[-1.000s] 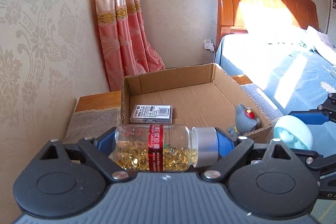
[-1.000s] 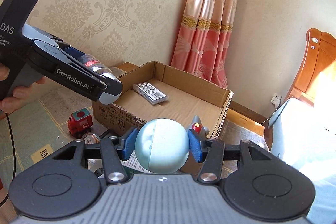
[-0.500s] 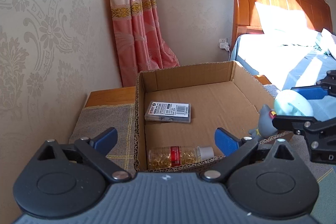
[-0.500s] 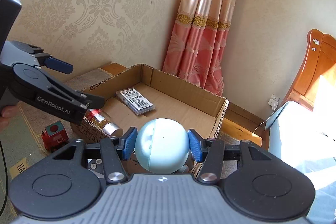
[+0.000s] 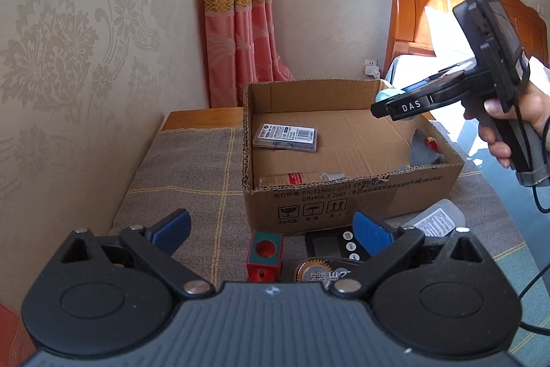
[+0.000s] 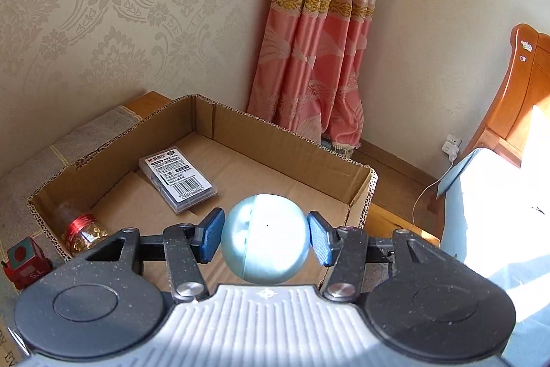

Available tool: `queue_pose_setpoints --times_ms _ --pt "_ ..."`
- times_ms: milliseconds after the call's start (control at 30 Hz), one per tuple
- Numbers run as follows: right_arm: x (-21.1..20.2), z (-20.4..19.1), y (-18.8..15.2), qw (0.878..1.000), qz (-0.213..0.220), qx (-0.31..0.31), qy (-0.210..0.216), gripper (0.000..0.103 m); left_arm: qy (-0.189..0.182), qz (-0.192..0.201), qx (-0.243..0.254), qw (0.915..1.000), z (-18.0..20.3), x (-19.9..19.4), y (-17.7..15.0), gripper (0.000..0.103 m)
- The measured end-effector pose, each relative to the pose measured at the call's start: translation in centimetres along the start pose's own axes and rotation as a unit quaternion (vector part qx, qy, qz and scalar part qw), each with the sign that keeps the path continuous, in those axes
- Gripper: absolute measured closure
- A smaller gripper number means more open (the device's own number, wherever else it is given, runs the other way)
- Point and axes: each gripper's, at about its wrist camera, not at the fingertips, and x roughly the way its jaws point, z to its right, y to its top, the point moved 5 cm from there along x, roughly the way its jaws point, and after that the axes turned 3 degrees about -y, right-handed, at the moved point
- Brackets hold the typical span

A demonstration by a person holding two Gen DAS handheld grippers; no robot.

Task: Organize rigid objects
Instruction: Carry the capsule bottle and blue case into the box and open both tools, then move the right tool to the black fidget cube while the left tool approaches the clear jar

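Note:
An open cardboard box (image 5: 357,195) stands on a cloth-covered table. Inside lie a flat plastic case (image 5: 285,136), a capsule bottle (image 5: 299,177) on its side at the front wall, and a grey shark toy (image 5: 422,150). My left gripper (image 5: 271,227) is open and empty, in front of the box, above a red toy block (image 5: 264,255). My right gripper (image 6: 264,234) is shut on a pale blue ball (image 6: 264,239) and holds it over the box (image 6: 292,147). The case (image 6: 178,177) and bottle (image 6: 80,229) lie below it.
On the table before the box lie a black timer (image 5: 330,245), a tape dispenser (image 5: 326,272) and a white bottle (image 5: 436,219). A patterned wall is at left, a pink curtain (image 5: 240,16) behind, a wooden bed (image 5: 447,9) at right.
My left gripper opened and dropped the capsule bottle into the box, then drew back toward me. My right gripper carried the blue ball from beside the box to above it.

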Motion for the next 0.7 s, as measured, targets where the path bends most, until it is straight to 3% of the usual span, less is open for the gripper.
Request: queue_pose_setpoints --times_ms 100,233,367,700 --pt "1.9 0.6 0.3 1.0 -0.016 0.014 -0.003 0.045 0.005 -0.015 0.0 0.9999 -0.2 0.5 -0.7 0.003" --pt "1.6 1.1 0.9 0.999 -0.009 0.03 -0.01 0.016 0.01 -0.017 0.002 0.9998 -0.6 0.3 -1.1 0.003" --pt "-0.6 0.5 0.8 0.999 -0.001 0.018 -0.028 0.007 0.007 -0.013 0.001 0.9999 -0.7 -0.1 -1.1 0.003" --pt "-6.6 -2.2 -2.6 0.999 -0.013 0.015 -0.034 0.002 0.014 -0.01 0.001 0.9999 -1.1 -1.9 -2.1 0.003"
